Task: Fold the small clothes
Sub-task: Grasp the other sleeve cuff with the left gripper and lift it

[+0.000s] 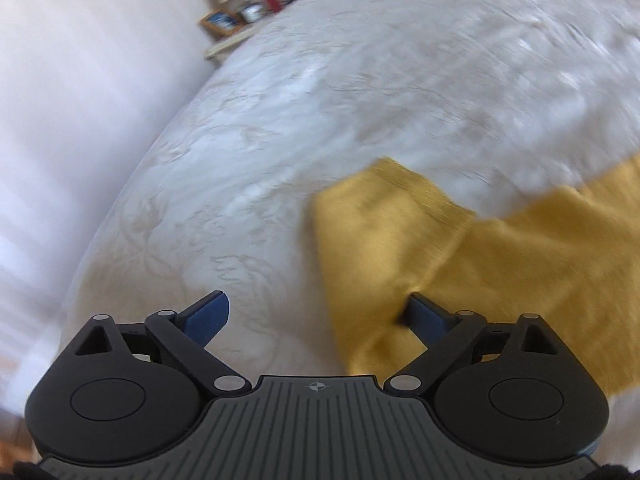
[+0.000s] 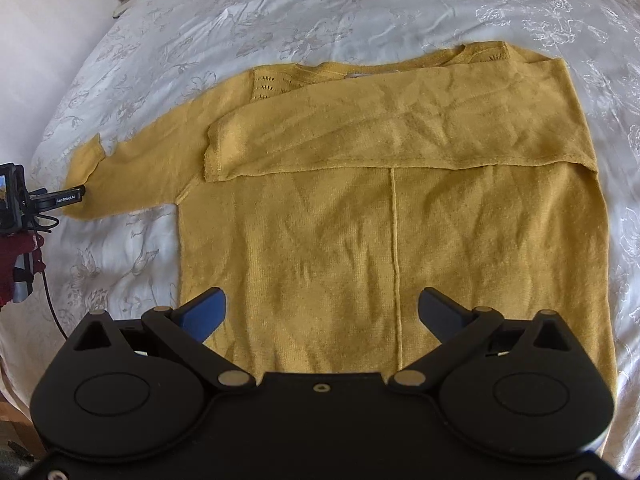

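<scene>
A mustard-yellow sweater (image 2: 360,216) is laid flat on a bed covered by a white embroidered bedspread (image 2: 304,12). One sleeve (image 2: 360,128) is already folded across the chest; the other sleeve (image 2: 132,176) is spread out to the side, its cuff (image 1: 384,216) lying beside the left gripper (image 1: 316,318).

The left gripper is held above the cuff with its jaws wide apart; nothing is clamped between them. The right gripper (image 2: 322,314) is held over the lower body of the garment, jaws likewise apart and empty.

Risks noted:
- The bedspread could be pinched together with the cuff, since both are soft and lie in contact; the cover would then be dragged with the fold.
- Only one layer of the thin knit might be taken, so that the sleeve would twist or bunch when carried across.
- The already folded sleeve could be disturbed if the body is tugged sideways, as the garment is not pinned by the right gripper.
- The left wrist view is blurred, so the exact alignment of the jaws with the cuff cannot be confirmed.
</scene>
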Demonstrator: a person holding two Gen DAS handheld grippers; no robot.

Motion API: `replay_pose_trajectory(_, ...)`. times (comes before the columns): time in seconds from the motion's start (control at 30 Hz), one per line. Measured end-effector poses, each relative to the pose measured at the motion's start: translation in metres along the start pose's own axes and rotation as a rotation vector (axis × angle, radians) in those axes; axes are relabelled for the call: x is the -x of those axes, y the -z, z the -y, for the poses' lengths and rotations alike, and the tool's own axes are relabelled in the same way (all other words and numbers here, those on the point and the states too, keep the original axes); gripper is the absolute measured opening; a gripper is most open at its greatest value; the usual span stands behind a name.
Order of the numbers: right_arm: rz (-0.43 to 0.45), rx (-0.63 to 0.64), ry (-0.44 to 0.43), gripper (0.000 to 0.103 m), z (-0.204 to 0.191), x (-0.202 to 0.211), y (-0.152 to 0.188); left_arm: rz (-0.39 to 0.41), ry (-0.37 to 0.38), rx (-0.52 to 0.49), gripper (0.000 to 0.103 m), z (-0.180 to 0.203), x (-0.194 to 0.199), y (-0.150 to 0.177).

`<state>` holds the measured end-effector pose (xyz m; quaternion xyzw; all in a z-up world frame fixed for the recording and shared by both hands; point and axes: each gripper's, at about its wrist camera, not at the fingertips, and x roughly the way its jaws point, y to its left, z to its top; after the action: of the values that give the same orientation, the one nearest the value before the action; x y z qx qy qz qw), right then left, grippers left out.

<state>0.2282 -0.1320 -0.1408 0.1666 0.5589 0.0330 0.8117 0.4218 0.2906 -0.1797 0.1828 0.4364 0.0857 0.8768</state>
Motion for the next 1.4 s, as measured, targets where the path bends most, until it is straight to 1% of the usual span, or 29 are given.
replay_pose_trajectory(0.1, -0.013, 0.002, -0.001, 0.102, -0.008, -0.007, -0.007, -0.031, 0.006, 0.251, 0.097, -0.039, -0.008, 0.001)
replay_pose_trajectory(0.17, -0.024, 0.007, -0.005, 0.102, -0.012, -0.012, -0.010, -0.055, -0.004, 0.417, 0.096, -0.066, -0.011, 0.007)
replay_pose_trajectory(0.2, -0.031, 0.009, -0.010, 0.102, -0.014, -0.014, -0.011, -0.050, 0.013, 0.488, 0.096, -0.077, -0.011, 0.011)
replay_pose_trajectory(0.27, -0.049, 0.012, -0.020, 0.102, -0.017, -0.020, -0.013, -0.043, 0.044, 0.598, 0.096, -0.094, -0.010, 0.019)
replay_pose_trajectory(0.33, -0.069, 0.015, -0.024, 0.102, -0.020, -0.026, -0.015, -0.058, 0.051, 0.665, 0.096, -0.105, -0.011, 0.026)
replay_pose_trajectory(0.37, -0.076, 0.017, -0.026, 0.102, -0.021, -0.028, -0.016, -0.057, 0.063, 0.683, 0.096, -0.108, -0.011, 0.029)
replay_pose_trajectory(0.47, -0.088, 0.030, -0.030, 0.102, -0.024, -0.032, -0.017, -0.046, 0.082, 0.698, 0.096, -0.113, -0.010, 0.033)
replay_pose_trajectory(0.5, -0.091, 0.034, -0.031, 0.102, -0.025, -0.033, -0.017, -0.033, 0.104, 0.717, 0.096, -0.114, -0.008, 0.035)
replay_pose_trajectory(0.57, -0.097, 0.040, -0.032, 0.102, -0.026, -0.035, -0.019, -0.002, 0.177, 0.765, 0.096, -0.117, -0.007, 0.039)
replay_pose_trajectory(0.63, -0.102, 0.041, -0.030, 0.102, -0.026, -0.037, -0.020, -0.001, 0.238, 0.789, 0.096, -0.118, -0.013, 0.039)
replay_pose_trajectory(0.77, -0.109, 0.038, -0.036, 0.102, -0.025, -0.038, -0.021, -0.004, 0.292, 0.750, 0.095, -0.111, -0.025, 0.029)
replay_pose_trajectory(0.8, -0.110, 0.040, -0.036, 0.102, -0.025, -0.039, -0.021, -0.004, 0.305, 0.738, 0.090, -0.109, -0.029, 0.025)
replay_pose_trajectory(0.83, -0.111, 0.043, -0.037, 0.102, -0.026, -0.039, -0.022, -0.010, 0.313, 0.728, 0.083, -0.106, -0.031, 0.022)
replay_pose_trajectory(0.9, -0.113, 0.046, -0.040, 0.102, -0.026, -0.040, -0.023, -0.052, 0.321, 0.715, 0.046, -0.101, -0.038, 0.017)
replay_pose_trajectory(0.93, -0.113, 0.044, -0.042, 0.102, -0.026, -0.040, -0.023, -0.076, 0.324, 0.715, 0.038, -0.100, -0.042, 0.014)
replay_pose_trajectory(0.97, -0.112, 0.041, -0.044, 0.102, -0.026, -0.040, -0.023, -0.087, 0.323, 0.727, 0.016, -0.100, -0.046, 0.013)
replay_pose_trajectory(1.0, -0.109, 0.038, -0.046, 0.102, -0.025, -0.040, -0.023, -0.084, 0.316, 0.741, 0.008, -0.100, -0.046, 0.012)
replay_pose_trajectory(1.07, -0.100, 0.032, -0.049, 0.102, -0.024, -0.038, -0.023, -0.066, 0.304, 0.757, 0.008, -0.099, -0.041, 0.009)
replay_pose_trajectory(1.13, -0.089, 0.031, -0.053, 0.102, -0.022, -0.035, -0.023, -0.036, 0.291, 0.737, 0.008, -0.094, -0.029, 0.002)
replay_pose_trajectory(1.2, -0.080, 0.036, -0.053, 0.102, -0.019, -0.031, -0.021, 0.004, 0.294, 0.708, 0.007, -0.088, -0.008, -0.007)
replay_pose_trajectory(1.27, -0.073, 0.036, -0.056, 0.102, -0.015, -0.027, -0.019, 0.061, 0.317, 0.676, 0.007, -0.081, 0.019, -0.018)
replay_pose_trajectory(1.4, -0.060, 0.031, -0.066, 0.102, -0.005, -0.020, -0.011, 0.195, 0.403, 0.613, 0.008, -0.060, 0.078, -0.046)
